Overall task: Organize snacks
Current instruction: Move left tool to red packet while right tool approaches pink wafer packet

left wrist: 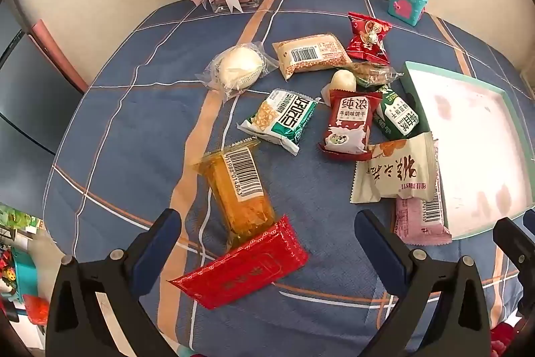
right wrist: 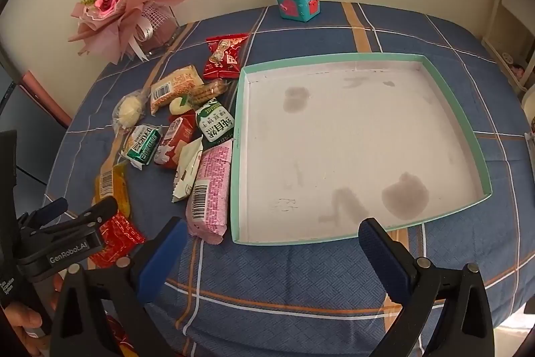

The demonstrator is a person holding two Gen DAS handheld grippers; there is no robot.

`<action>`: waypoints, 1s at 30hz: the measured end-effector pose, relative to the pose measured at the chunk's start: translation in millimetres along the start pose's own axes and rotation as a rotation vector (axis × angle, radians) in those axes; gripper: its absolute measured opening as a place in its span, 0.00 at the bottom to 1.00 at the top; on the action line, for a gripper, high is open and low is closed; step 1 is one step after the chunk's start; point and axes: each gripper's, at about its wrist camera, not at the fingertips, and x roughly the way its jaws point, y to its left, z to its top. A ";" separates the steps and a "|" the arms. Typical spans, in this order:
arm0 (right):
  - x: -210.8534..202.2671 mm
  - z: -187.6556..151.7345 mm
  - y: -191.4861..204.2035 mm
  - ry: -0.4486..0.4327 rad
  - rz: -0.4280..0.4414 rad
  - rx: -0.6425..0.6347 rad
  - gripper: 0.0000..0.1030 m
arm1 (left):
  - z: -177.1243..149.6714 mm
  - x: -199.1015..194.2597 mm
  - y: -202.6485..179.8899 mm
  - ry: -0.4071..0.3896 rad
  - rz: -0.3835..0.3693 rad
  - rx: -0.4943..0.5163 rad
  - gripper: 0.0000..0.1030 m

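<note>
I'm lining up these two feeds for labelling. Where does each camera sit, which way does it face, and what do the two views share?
Left wrist: sits on the left claw, tilted steeply down at scattered snack packets; its open blue-padded fingers frame a flat red foil packet.
Right wrist: sits on the right claw, tilted down at the empty mint-rimmed white cardboard tray; its open fingers, the left claw and a hand show.
Shared: the tray, blue checked tablecloth, teal toy box, pink paper bouquet, snacks.
</note>
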 end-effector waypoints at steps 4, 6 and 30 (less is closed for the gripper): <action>0.5 0.1 0.0 0.003 0.000 -0.001 1.00 | 0.8 0.6 0.9 0.000 -0.009 0.005 1.00; 0.6 0.1 0.4 0.003 -0.002 -0.003 1.00 | 1.1 1.1 0.6 0.000 -0.015 0.005 1.00; 6.9 1.8 8.2 0.024 -0.019 -0.031 1.00 | -3.9 7.7 9.1 -0.058 -0.064 -0.032 1.00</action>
